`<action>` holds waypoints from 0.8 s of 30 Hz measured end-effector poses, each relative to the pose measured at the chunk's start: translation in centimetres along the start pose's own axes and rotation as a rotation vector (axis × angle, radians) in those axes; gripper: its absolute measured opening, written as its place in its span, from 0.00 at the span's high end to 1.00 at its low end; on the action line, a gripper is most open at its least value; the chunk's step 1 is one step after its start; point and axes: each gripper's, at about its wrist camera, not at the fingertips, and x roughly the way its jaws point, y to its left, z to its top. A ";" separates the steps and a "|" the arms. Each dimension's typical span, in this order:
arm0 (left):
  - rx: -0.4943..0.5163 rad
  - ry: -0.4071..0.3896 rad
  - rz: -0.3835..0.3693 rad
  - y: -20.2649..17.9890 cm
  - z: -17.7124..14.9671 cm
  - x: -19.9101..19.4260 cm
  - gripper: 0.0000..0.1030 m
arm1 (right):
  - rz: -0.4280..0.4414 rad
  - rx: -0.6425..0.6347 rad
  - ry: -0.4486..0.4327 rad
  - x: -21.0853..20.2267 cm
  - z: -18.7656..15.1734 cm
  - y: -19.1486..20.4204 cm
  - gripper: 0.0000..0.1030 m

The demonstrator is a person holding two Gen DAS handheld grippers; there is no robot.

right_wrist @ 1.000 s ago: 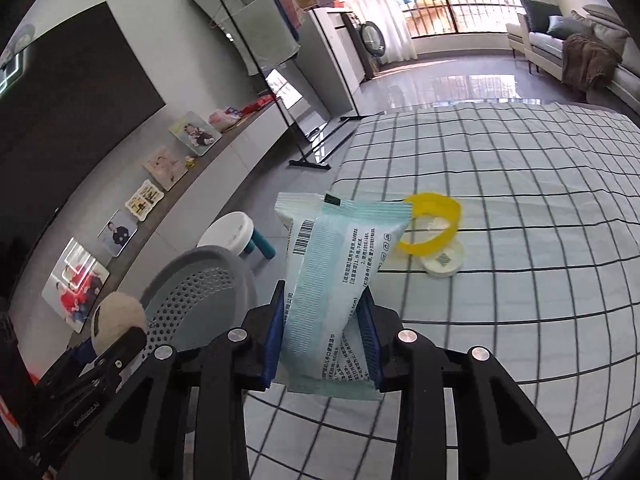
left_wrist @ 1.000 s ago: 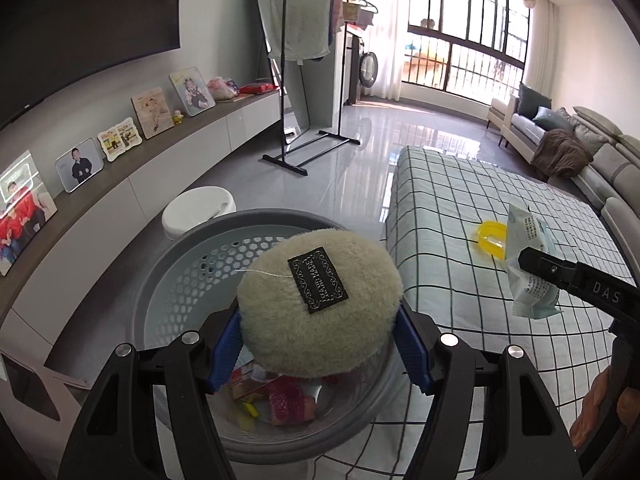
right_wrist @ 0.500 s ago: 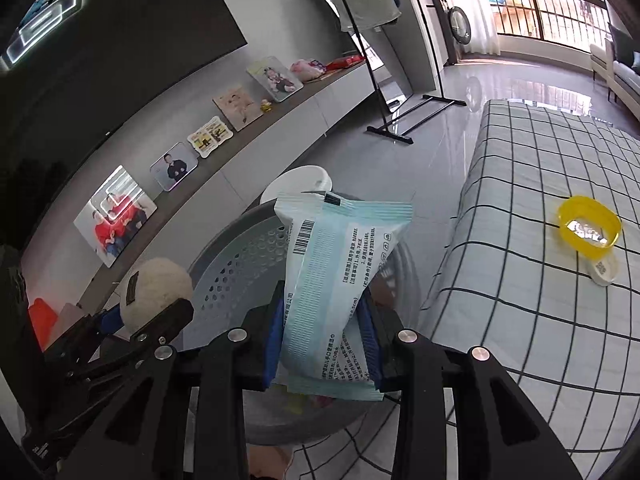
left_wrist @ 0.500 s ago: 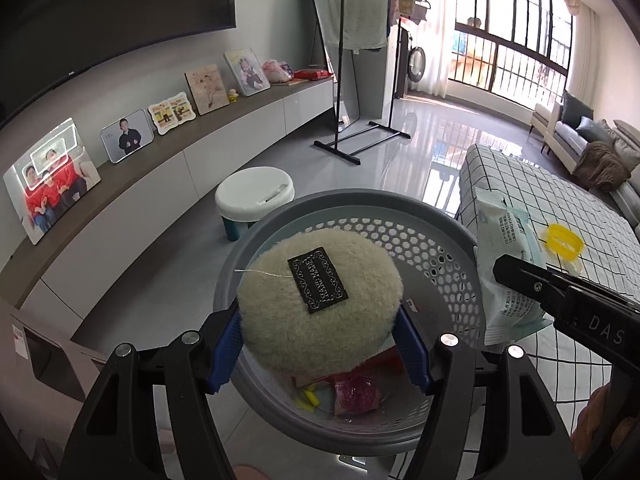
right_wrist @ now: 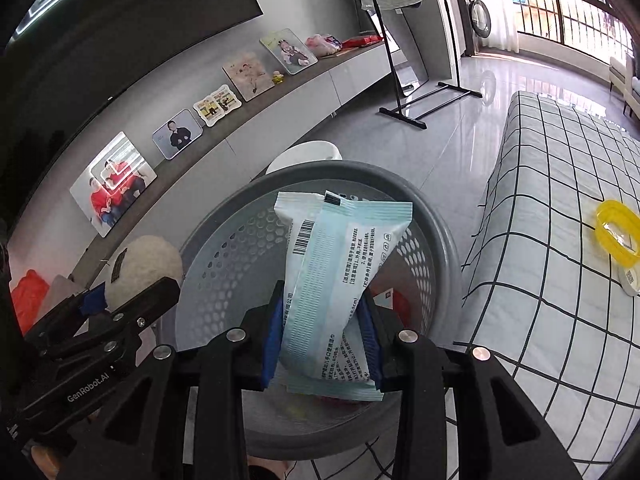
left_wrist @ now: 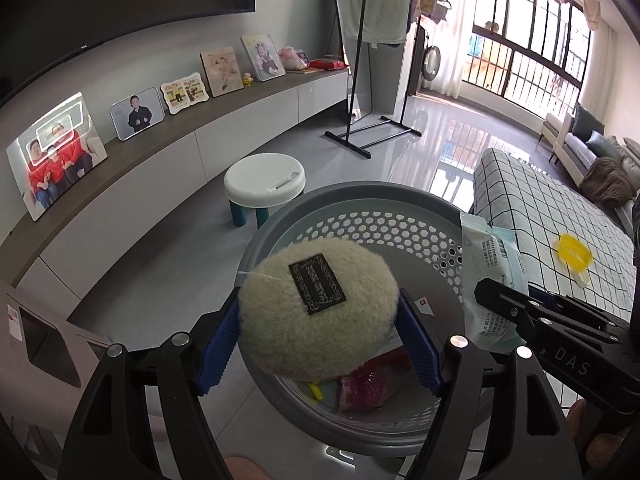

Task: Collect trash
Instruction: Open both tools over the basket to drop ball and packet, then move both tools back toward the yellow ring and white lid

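Note:
My left gripper [left_wrist: 319, 300] holds a round beige fluffy puff [left_wrist: 288, 344] with a black label over the grey perforated basket [left_wrist: 360, 196]. Its jaws are opening, and the puff still sits between the blue pads. My right gripper [right_wrist: 322, 300] holds a pale blue-and-white packet [right_wrist: 332, 248] upright above the same basket [right_wrist: 340, 168]. Its jaws are opening too, with the pads still against the packet. Each wrist view also shows the other tool: the packet [left_wrist: 486, 264] at the right, the puff [right_wrist: 144, 264] at the left. Pink and yellow wrappers [left_wrist: 362, 390] lie in the basket's bottom.
A surface covered in checked cloth [right_wrist: 560, 180] lies right of the basket, with a yellow ring [right_wrist: 618, 232] and a white lid [right_wrist: 630, 280] on it. A white stool [left_wrist: 264, 180] stands behind the basket. A long low shelf [left_wrist: 240, 108] with photo frames and a clothes rack [left_wrist: 360, 80] lie beyond.
Both grippers have swung left from the checked surface to above the basket, carrying the puff and the packet. The left fingers have spread slightly.

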 end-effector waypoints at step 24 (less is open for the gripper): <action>-0.025 -0.066 0.044 0.1 0.4 -1.3 0.11 | -0.104 -0.028 -0.090 -2.9 -0.5 -0.7 0.31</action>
